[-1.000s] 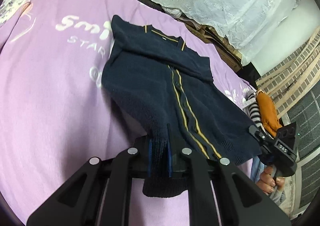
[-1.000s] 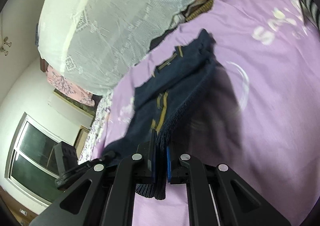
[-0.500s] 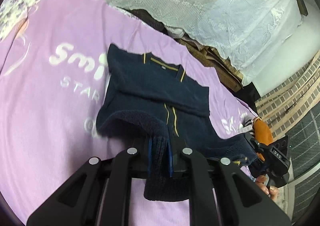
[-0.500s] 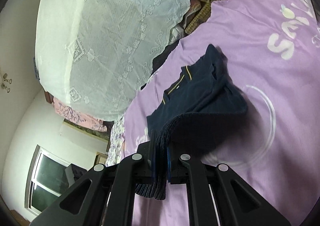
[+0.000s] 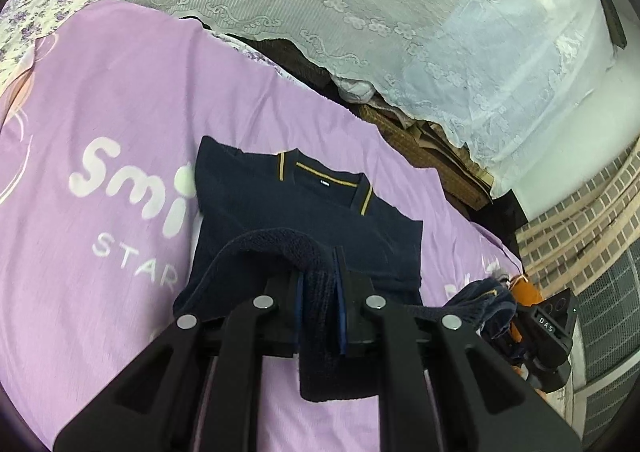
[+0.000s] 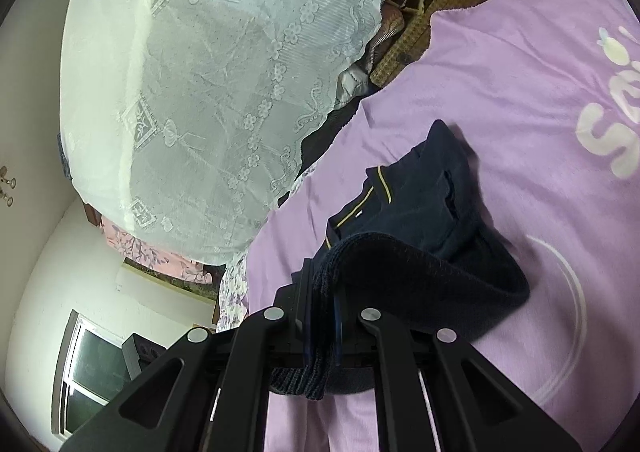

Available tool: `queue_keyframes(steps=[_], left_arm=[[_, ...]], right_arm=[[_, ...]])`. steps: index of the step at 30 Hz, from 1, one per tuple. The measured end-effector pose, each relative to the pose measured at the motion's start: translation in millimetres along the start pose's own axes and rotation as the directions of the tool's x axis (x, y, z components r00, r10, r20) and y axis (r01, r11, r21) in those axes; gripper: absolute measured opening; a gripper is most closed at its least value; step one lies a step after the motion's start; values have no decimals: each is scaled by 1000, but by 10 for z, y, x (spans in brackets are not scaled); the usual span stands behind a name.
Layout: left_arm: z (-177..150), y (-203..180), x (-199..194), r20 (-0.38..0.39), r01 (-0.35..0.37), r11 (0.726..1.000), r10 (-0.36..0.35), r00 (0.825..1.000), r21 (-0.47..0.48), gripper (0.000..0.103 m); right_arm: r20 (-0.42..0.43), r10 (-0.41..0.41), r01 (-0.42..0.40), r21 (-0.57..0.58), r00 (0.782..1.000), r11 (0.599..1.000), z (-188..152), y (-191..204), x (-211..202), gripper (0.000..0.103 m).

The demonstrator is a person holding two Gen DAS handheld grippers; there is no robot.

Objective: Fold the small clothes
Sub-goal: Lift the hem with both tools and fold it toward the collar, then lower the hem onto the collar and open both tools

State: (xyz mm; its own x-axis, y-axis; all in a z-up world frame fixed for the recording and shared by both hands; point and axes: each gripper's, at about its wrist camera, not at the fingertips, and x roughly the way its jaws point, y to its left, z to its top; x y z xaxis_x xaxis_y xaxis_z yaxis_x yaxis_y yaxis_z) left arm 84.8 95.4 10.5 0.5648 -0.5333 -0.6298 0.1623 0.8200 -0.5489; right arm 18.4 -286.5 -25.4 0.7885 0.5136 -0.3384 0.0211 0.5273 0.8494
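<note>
A small navy knit cardigan (image 5: 304, 208) with yellow trim lies collar-up on the purple blanket (image 5: 100, 100). My left gripper (image 5: 318, 300) is shut on its ribbed bottom hem and holds it folded up over the body. My right gripper (image 6: 322, 316) is shut on the other hem corner; it also shows at the right of the left wrist view (image 5: 548, 328). The cardigan in the right wrist view (image 6: 416, 212) arches from the jaws toward the collar. The lower body of the cardigan is hidden under the lifted fold.
A white lace cover (image 5: 360, 4) drapes over a pile beyond the blanket's far edge. A woven mat (image 5: 424, 156) lies beside it. An orange garment (image 5: 528, 292) sits at the right. A window (image 6: 88, 372) shows at the lower left of the right wrist view.
Both grippers carried the bottom hem forward toward the collar. The cardigan went from stretched out to folded over itself, and its button placket is now covered.
</note>
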Motion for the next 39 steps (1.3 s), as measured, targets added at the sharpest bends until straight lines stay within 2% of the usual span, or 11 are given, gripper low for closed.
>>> queue_keyframes(steps=[8, 19, 24, 31, 33, 37, 39], left_arm=[[205, 27, 234, 0, -26, 1000, 26, 1000, 0, 12], [423, 264, 703, -25, -73, 995, 72, 997, -66, 13], [471, 415, 987, -56, -120, 989, 116, 992, -85, 14], [485, 538, 1328, -96, -139, 986, 131, 987, -90, 16], [476, 584, 1345, -95, -122, 987, 112, 989, -103, 17], [482, 674, 1300, -103, -67, 987, 52, 993, -147, 23], [474, 667, 1207, -86, -75, 986, 63, 994, -146, 36]], right_arm=[[-7, -18, 18, 0, 1000, 1000, 240, -80, 302, 8], [-21, -46, 47, 41, 999, 998, 520, -265, 759, 9], [-22, -70, 71, 66, 997, 995, 583, -414, 919, 9], [-40, -112, 116, 94, 993, 989, 610, -645, 1077, 9], [-49, -124, 128, 96, 991, 987, 603, -704, 1115, 9], [-59, -117, 122, 100, 991, 988, 602, -721, 1112, 12], [-51, -108, 112, 88, 993, 990, 598, -681, 1039, 22]])
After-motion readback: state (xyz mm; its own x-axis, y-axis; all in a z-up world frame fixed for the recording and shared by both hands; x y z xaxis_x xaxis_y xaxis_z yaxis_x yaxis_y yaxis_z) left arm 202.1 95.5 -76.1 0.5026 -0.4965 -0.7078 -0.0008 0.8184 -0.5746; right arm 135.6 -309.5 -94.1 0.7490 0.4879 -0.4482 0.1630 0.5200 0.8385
